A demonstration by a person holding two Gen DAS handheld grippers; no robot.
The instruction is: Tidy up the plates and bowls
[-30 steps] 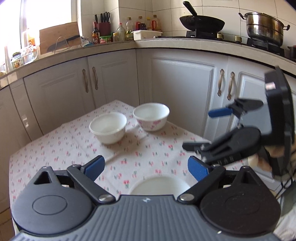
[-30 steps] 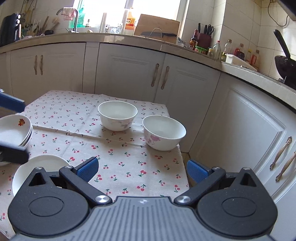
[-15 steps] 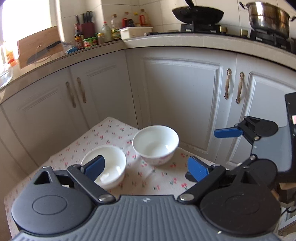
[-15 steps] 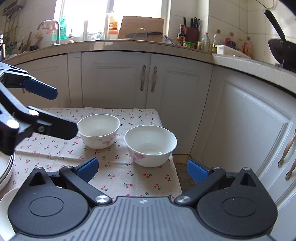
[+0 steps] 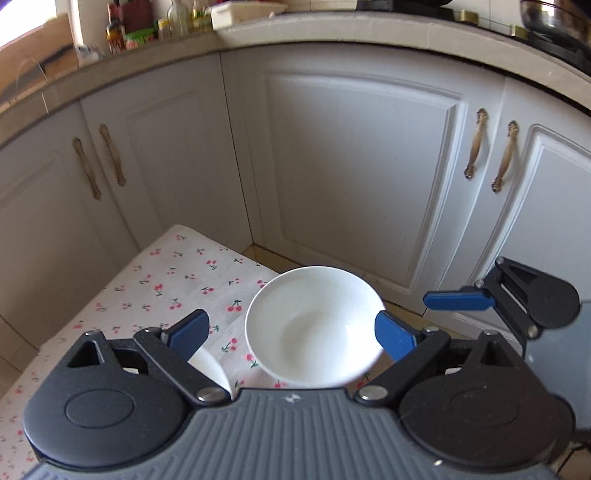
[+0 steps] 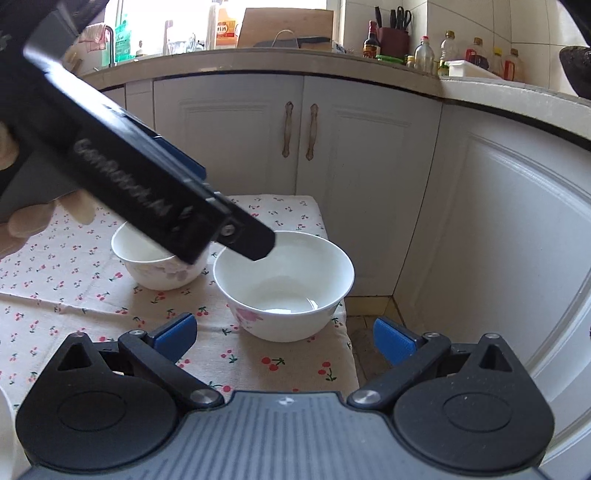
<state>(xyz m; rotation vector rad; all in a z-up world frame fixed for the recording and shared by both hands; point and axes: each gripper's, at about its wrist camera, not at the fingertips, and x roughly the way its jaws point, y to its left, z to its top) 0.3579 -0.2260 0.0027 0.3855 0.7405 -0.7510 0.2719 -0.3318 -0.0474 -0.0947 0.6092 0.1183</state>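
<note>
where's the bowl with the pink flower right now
In the right wrist view, the flowered bowl sits by the tablecloth's right edge, right of another bowl.

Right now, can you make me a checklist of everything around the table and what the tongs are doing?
Surface: cherry-print tablecloth covers the table.
Job's things: near bowl by the table's corner; far bowl beside it; both upright, look empty.
Clutter: nothing seen on the cloth.
Tongs: left tongs open, straddling the near bowl; right tongs open, short of it.
Cables: nothing seen.
Surroundings: white cabinets; bottles and cutting board on the counter.
</note>
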